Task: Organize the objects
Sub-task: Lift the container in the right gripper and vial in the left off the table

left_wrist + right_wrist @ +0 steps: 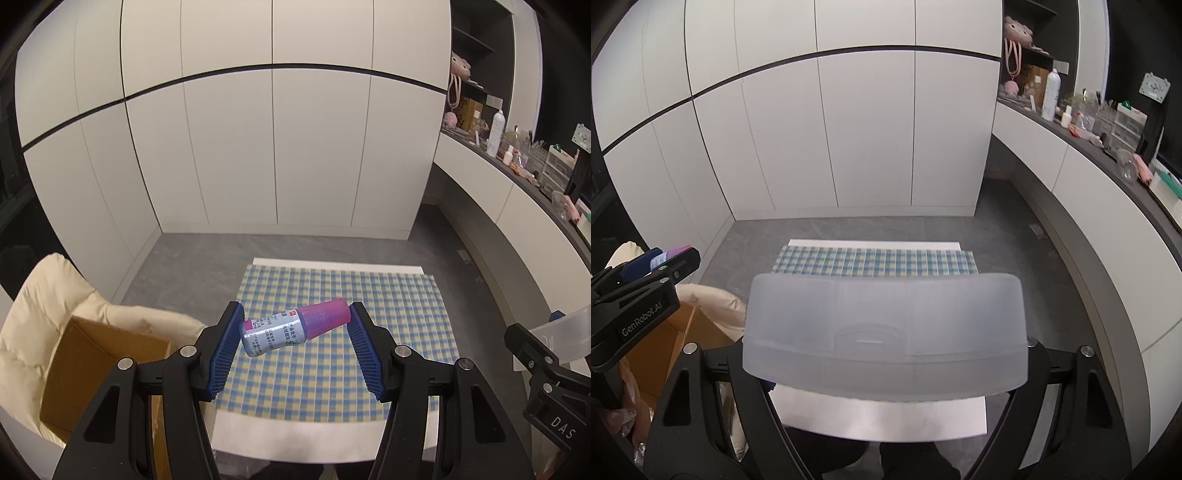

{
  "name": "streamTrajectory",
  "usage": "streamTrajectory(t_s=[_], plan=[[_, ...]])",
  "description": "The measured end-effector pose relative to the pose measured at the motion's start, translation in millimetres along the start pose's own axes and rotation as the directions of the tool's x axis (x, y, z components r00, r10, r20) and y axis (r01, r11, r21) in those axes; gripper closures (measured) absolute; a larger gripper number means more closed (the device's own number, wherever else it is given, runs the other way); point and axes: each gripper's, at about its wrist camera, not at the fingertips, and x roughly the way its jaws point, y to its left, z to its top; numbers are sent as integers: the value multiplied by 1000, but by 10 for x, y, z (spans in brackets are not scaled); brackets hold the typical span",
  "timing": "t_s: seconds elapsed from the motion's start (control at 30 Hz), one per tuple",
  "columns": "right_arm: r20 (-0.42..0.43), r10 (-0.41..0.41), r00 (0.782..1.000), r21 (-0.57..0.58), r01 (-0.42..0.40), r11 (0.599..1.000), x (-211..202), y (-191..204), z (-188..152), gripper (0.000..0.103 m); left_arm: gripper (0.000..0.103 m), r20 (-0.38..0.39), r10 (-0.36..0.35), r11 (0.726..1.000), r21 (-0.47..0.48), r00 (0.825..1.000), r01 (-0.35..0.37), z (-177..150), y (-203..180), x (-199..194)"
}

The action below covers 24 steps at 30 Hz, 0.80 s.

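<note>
A small bottle [280, 330] with a pink cap and a printed pale label lies sideways between the blue pads [225, 343] of my left gripper [295, 314], which is shut on it above the checked cloth [332, 376]. My right gripper [886, 354] is shut on a frosted translucent plastic box [886, 325] held across its jaws; the box hides its fingertips. In the right wrist view the left gripper [646, 273] with the bottle [670, 254] shows at the left edge. In the left wrist view the right gripper [546, 373] and the box [569, 328] show at the right edge.
A blue-and-yellow checked cloth covers a white table [879, 421]. An open cardboard box [92, 362] sits on a cream cushioned chair [44, 295] to the left. White cupboards stand behind. A dark counter [1108, 147] with bottles and clutter runs along the right.
</note>
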Motion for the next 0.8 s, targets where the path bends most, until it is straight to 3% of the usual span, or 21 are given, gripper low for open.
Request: streamTrajectory(t_s=[0.33,0.8], plan=[[-31,11,999,11,-10,1000,-268,-19,-500,18,45,-34,-29,1000,9,999,29,-395,92,-233],[-80,26,996,-13,-27,1000,-555,11,-1212,18,45,-14,-14,996,84,1000,15,-1000,38,-683]])
